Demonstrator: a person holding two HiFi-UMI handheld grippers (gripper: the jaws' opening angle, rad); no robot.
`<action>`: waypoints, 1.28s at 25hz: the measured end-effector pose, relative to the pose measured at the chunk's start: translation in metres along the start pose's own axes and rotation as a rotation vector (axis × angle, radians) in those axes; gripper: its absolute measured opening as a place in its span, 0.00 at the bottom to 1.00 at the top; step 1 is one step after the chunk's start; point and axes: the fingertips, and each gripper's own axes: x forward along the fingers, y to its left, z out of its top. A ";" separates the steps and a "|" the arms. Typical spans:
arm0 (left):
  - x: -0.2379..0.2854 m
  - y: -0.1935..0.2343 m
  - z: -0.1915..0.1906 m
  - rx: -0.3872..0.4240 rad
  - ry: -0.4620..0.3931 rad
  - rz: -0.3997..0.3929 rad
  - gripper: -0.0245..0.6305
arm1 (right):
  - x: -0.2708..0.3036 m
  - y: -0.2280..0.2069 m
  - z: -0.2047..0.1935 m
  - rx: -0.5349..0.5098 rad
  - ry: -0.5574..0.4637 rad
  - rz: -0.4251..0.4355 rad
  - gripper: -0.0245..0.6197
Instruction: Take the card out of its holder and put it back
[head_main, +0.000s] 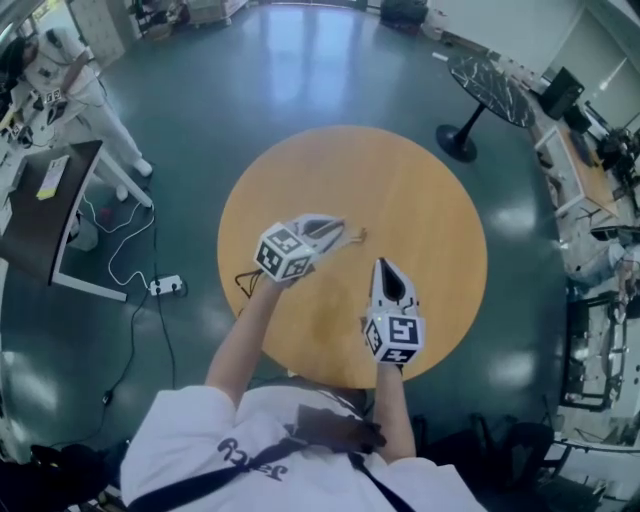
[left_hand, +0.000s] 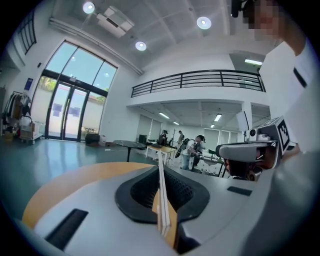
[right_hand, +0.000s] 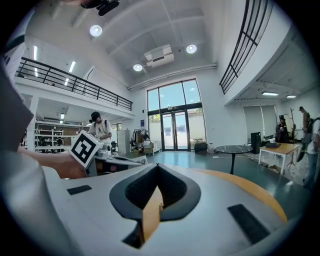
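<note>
My left gripper hovers over the middle of the round wooden table, shut on a thin white card holder. The holder stands edge-on between the jaws and looks layered; I cannot tell whether the card is inside it. A small pale end sticks out past the jaw tips in the head view. A thin black cord loop lies at the table's left edge below that gripper. My right gripper hangs nearer to me, to the right, shut with nothing in its jaws.
A black marble side table stands at the far right. At the left are a dark desk, a power strip and trailing cables on the floor. People stand by benches at the room's edges.
</note>
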 end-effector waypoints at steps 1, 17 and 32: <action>-0.005 -0.003 0.001 -0.013 -0.012 0.015 0.08 | 0.000 0.002 0.003 -0.002 -0.005 0.002 0.05; -0.081 -0.065 0.034 0.071 -0.231 0.285 0.08 | -0.009 0.026 0.020 -0.002 -0.057 -0.025 0.05; -0.095 -0.073 0.045 0.104 -0.268 0.333 0.08 | -0.009 0.040 0.024 -0.018 -0.071 -0.009 0.05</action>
